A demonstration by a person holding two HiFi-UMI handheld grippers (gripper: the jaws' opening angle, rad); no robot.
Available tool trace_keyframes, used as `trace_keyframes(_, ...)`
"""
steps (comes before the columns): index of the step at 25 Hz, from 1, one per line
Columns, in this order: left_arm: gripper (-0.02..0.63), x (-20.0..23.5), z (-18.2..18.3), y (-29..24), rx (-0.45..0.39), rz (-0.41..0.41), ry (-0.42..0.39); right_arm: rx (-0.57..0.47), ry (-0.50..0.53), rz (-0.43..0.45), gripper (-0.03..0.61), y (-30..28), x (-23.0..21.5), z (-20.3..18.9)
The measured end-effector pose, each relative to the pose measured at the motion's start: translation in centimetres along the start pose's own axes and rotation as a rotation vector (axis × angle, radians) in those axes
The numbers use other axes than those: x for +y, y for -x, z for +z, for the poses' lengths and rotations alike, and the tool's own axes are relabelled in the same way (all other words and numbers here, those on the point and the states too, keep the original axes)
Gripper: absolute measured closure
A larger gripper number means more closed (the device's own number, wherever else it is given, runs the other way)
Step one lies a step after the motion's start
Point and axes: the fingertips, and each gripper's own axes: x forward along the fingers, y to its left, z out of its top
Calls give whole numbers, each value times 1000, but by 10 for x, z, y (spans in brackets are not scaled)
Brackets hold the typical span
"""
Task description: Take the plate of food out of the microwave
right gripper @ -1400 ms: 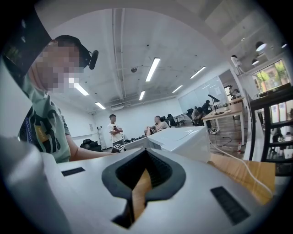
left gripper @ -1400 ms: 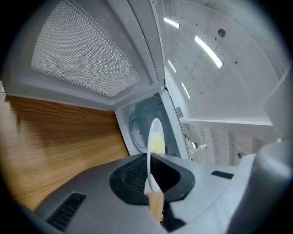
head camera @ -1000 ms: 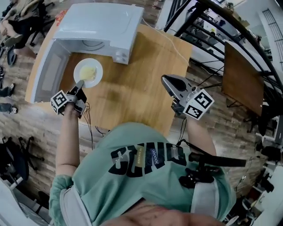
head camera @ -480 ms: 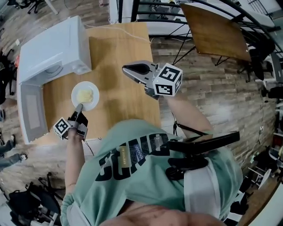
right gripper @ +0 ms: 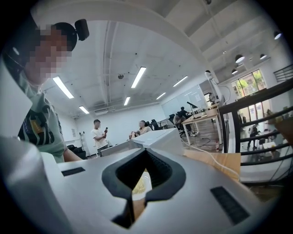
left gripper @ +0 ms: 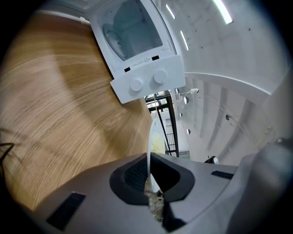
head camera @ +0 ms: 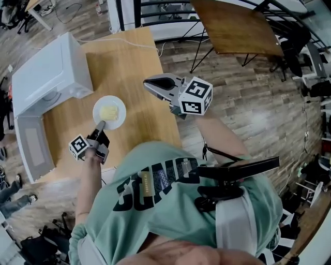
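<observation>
A white plate (head camera: pixel 109 112) with yellow food is over the wooden table (head camera: pixel 129 57), to the right of the white microwave (head camera: pixel 49 77), whose door (head camera: pixel 32 147) hangs open. My left gripper (head camera: pixel 101 126) is shut on the plate's near rim. In the left gripper view the plate (left gripper: pixel 150 137) shows edge-on, pinched between the jaws of the left gripper (left gripper: pixel 151 192), with the microwave (left gripper: pixel 137 59) beyond. My right gripper (head camera: pixel 148 83) hovers above the table's right side, shut and holding nothing. The right gripper view shows the right gripper (right gripper: pixel 133 203) closed, with the plate (right gripper: pixel 140 185) beyond.
A white cable (head camera: pixel 139 40) runs across the table's far end. A darker wooden table (head camera: pixel 232 26) and a black railing (head camera: pixel 155 13) stand behind on the wood floor. People (right gripper: pixel 98 135) sit and stand far off in the room.
The plate has come away from the microwave's mouth to a spot further right along the table, still in the left gripper. The right gripper has risen and swung left, over the table.
</observation>
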Motion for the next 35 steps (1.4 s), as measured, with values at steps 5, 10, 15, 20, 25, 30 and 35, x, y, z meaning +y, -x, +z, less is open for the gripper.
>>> trace_keyframes(5, 600, -9, -18, -37, 70, -4, -25, -23, -15, -69, 574, 38, -11, 0)
trace_keyframes(10, 600, -10, -24, -63, 114, 7, -37, -41, -32, -119, 574, 58, -22, -5)
trace_keyframes(15, 601, -5, -23, -92, 129, 24, -50, -49, -49, -153, 574, 76, -35, -10)
trace_keyframes(20, 600, 4, -20, -120, 133, 34, -68, -55, -64, -182, 574, 93, -46, -18)
trace_keyframes(25, 600, 11, -9, -141, 131, 48, -74, -54, -81, -207, 574, 102, -56, -22)
trace_keyframes(30, 600, 12, 1, -161, 127, 57, -74, -54, -89, -216, 574, 105, -69, -23)
trace_keyframes(35, 600, 16, 15, -177, 120, 68, -68, -52, -98, -216, 574, 103, -81, -23)
